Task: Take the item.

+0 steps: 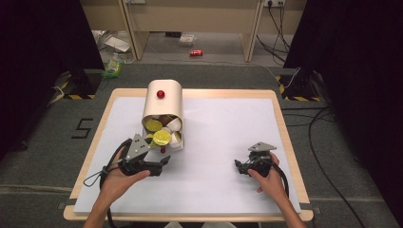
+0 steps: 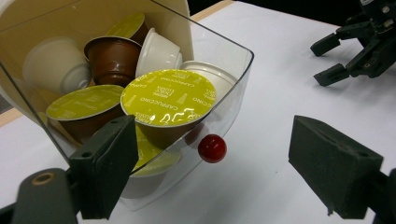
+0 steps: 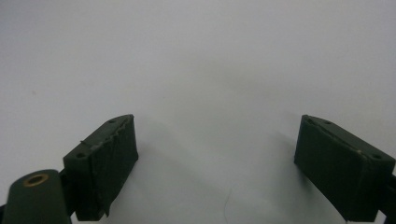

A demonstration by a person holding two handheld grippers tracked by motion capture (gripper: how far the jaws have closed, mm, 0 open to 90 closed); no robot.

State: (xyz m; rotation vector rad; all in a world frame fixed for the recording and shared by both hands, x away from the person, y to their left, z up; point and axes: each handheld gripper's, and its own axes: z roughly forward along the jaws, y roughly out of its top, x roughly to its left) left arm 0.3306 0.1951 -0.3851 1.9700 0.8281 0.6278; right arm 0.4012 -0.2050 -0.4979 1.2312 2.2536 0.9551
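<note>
A cream capsule box [image 1: 164, 102] with a red knob [image 1: 160, 94] on top lies near the table's far left. Its clear drawer [image 2: 233, 79] faces me and has its own red knob [image 2: 212, 148]. Inside are several coffee capsules: yellow-lidded ones [image 2: 168, 97], a brown one [image 2: 112, 58] and white ones [image 2: 156, 51]. My left gripper [image 1: 164, 163] is just in front of the drawer. In the left gripper view it [image 2: 219, 168] stands open, with the drawer's knob and front corner between the jaws, untouched. My right gripper [image 1: 240, 166] rests open over the bare sheet [image 3: 217, 163], far right of the box.
A white sheet [image 1: 223, 128] covers the wooden table [image 1: 280, 118]. The right gripper [image 2: 355, 51] also shows at the top right of the left gripper view. Beyond the table are a red can [image 1: 196, 52], litter and cables on the floor.
</note>
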